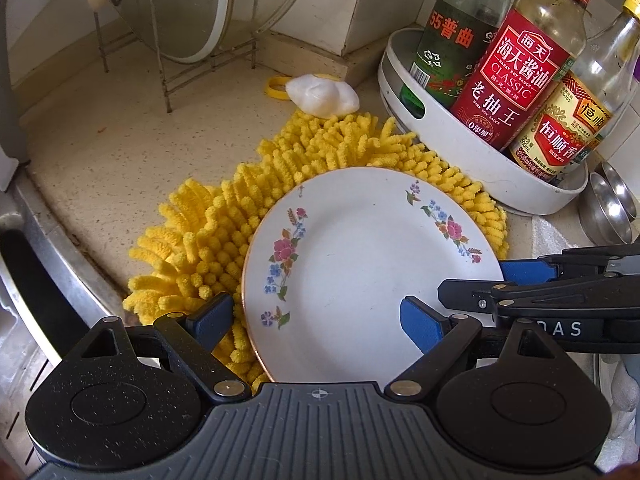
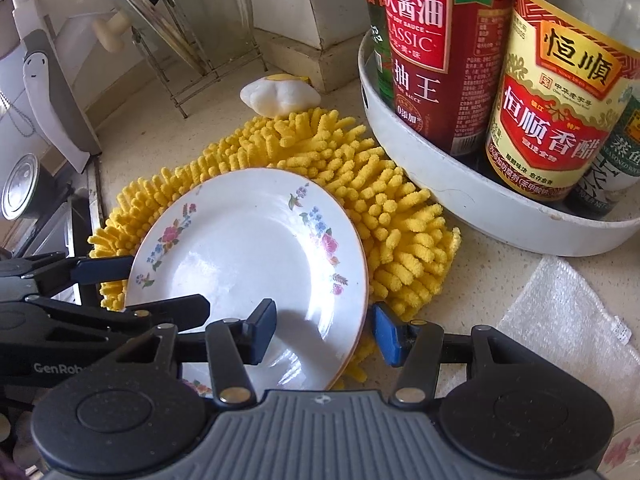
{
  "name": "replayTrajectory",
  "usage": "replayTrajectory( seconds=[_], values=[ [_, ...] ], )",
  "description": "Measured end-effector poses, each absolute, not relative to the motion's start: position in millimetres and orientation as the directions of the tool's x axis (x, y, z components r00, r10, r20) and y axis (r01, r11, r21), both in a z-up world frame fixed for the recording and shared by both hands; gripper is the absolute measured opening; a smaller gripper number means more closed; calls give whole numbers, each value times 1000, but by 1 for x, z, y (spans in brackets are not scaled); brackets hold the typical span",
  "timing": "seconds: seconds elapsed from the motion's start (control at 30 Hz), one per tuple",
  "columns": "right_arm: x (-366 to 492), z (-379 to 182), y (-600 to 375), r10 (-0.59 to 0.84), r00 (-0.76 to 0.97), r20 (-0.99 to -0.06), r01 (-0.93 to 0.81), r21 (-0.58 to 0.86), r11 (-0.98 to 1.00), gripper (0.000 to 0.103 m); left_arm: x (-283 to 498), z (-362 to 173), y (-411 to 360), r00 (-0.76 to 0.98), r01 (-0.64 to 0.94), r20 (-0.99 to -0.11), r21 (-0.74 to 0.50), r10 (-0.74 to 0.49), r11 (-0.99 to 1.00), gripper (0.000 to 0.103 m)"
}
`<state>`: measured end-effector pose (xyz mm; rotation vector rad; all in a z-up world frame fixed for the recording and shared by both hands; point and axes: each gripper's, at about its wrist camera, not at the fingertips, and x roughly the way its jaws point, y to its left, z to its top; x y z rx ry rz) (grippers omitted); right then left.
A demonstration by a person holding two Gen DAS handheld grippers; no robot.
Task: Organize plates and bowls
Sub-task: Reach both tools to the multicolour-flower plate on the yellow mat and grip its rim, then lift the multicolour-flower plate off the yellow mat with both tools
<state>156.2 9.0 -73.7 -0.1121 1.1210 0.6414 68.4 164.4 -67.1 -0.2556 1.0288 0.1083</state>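
**A:** Where is the plate (image 1: 360, 264) from where you stand?

**B:** It lies face up on the yellow shaggy mat (image 1: 200, 232), in the middle of the counter (image 1: 120, 140). It is white, with flower sprays around a thin gold edge. Its far rim rests on the mat and its near edge runs under your 2 tools.

**A:** And your left gripper (image 1: 316, 320)?

**B:** Released. Its jaws are wide apart and straddle the plate's left rim. 1 pad sits out over the mat and the other is over the plate's white middle. Neither presses on the rim.

**A:** Your right gripper (image 2: 323, 332)?

**B:** Also loose, though narrower. It straddles the right rim. The blue outer pad is just beside the edge and the inner pad hangs over the plate's face. You hold nothing with it. The 2 tools come in from opposite sides and both tilt down at the plate.

**A:** What is around it?

**B:** On the right, touching the mat, is a white round tray (image 1: 460, 160). It holds a red-labelled soy sauce bottle (image 1: 516, 76), a vinegar bottle (image 1: 568, 132) and a green bottle (image 1: 452, 52). Past the tray, at the right edge, 2 steel bowls (image 1: 612, 200) sit together. Just beyond the mat on the far side are a white lump (image 1: 320, 94) and a yellow ring (image 1: 276, 87). At the far left a glass lid (image 1: 188, 8) stands in a wire rack. A white cloth (image 2: 560, 320) lies near right, and a bit of another flowered rim (image 2: 624, 452) shows in the near right corner.
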Motion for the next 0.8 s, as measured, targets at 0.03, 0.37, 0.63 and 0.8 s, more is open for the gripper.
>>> replayTrajectory(
  seconds=[0.03, 0.37, 0.63, 0.8],
  values=[
    [157, -74, 9, 423, 274, -863, -529, 232, 816, 64, 69, -67, 164, 513, -207, -858, -160, -32, 965, 93],
    [155, -72, 6, 435, 273, -858, -522, 247, 817, 55, 73, -71, 165, 504, -196, -863, -162, -42, 967, 92],
    [154, -73, 6, 444, 275, -853, -537, 247, 807, 55, 75, -71, 163, 515, -177, -856, -163, -50, 971, 90],
    [155, -75, 3, 458, 268, -847, -521, 273, 809, 55, 78, -73, 161, 517, -167, -855, -148, -41, 975, 91]
  ],
)
